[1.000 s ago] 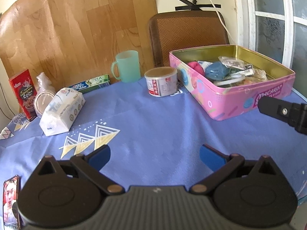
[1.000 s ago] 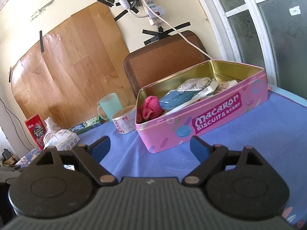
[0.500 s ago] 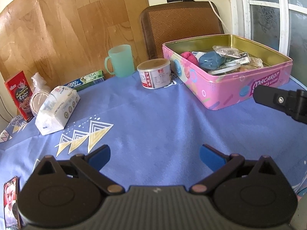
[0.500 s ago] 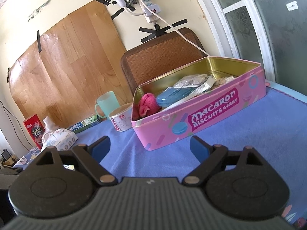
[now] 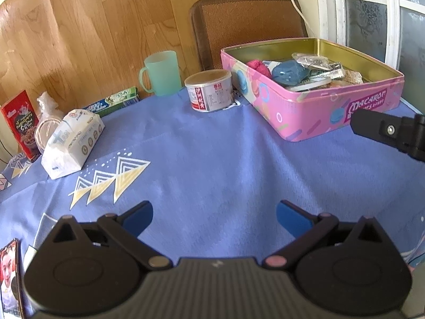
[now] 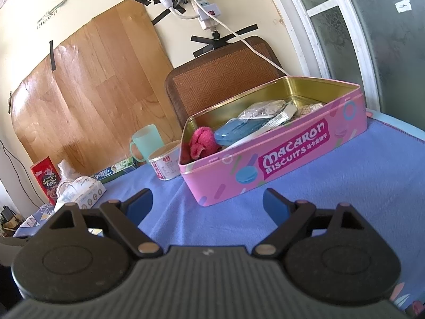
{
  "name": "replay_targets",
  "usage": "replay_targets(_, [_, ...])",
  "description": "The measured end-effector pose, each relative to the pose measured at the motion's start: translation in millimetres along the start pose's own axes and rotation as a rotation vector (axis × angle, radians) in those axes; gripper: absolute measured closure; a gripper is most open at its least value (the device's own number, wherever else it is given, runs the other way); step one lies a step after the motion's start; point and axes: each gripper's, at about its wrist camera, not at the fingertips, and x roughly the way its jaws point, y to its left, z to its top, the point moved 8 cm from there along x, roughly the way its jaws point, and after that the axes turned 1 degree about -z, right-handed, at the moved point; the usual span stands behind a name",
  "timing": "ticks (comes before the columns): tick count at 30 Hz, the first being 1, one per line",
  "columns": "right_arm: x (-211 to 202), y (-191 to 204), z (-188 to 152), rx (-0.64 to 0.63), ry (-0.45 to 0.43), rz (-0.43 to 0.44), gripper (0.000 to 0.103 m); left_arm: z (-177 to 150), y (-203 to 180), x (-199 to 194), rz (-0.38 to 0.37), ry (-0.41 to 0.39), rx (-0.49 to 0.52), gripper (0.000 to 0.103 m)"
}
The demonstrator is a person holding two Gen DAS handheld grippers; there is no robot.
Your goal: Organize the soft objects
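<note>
A pink Macaron Biscuits tin [image 5: 318,114] [image 6: 279,159] stands open on the blue tablecloth. In it lie a pink soft cloth [image 5: 257,66] [image 6: 202,143], a blue soft object [image 5: 289,73] [image 6: 233,131] and some wrapped packets [image 6: 265,110]. A white tissue pack [image 5: 71,138] [image 6: 79,194] lies at the left. My left gripper [image 5: 213,218] is open and empty over the bare cloth. My right gripper [image 6: 207,203] is open and empty, just in front of the tin; one of its fingers [image 5: 382,130] shows at the right of the left wrist view.
A round can [image 5: 209,90] and a green mug [image 5: 162,73] stand left of the tin. A red box [image 5: 21,125], a toothpaste box [image 5: 114,102] and a plastic bag [image 5: 45,117] sit at the back left. A brown chair back [image 5: 247,24] is behind the table.
Both grippers have drawn back and lowered slightly; the tin and can appear a little farther away. Both stay open and empty.
</note>
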Motion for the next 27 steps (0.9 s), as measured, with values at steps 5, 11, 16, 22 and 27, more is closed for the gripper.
replay_targets(5, [1.4,-1.1,-1.6,0.0,0.007,0.002,0.011,-3.1,-0.7,4.0,-0.005,0.018,0.003,0.0])
replay_targets(11, [2.8,-2.4,-2.9,0.001,0.016,0.003,0.011,-6.7,-1.0,10.0,-0.02,0.045,-0.002,0.0])
replay_targets(16, [3.2,-3.0,-2.8,0.004,0.018,0.002,0.011,-7.6,-1.5,11.2,-0.018,0.05,0.001,0.0])
replay_targets(22, [3.4,-4.0,-3.1,0.005,0.019,0.003,0.011,-7.2,-2.4,11.2,-0.02,0.051,0.007,0.0])
replay_targets(27, [3.5,-3.8,-2.9,0.004,0.019,0.003,0.011,-7.3,-3.2,11.1,-0.022,0.051,0.014,0.0])
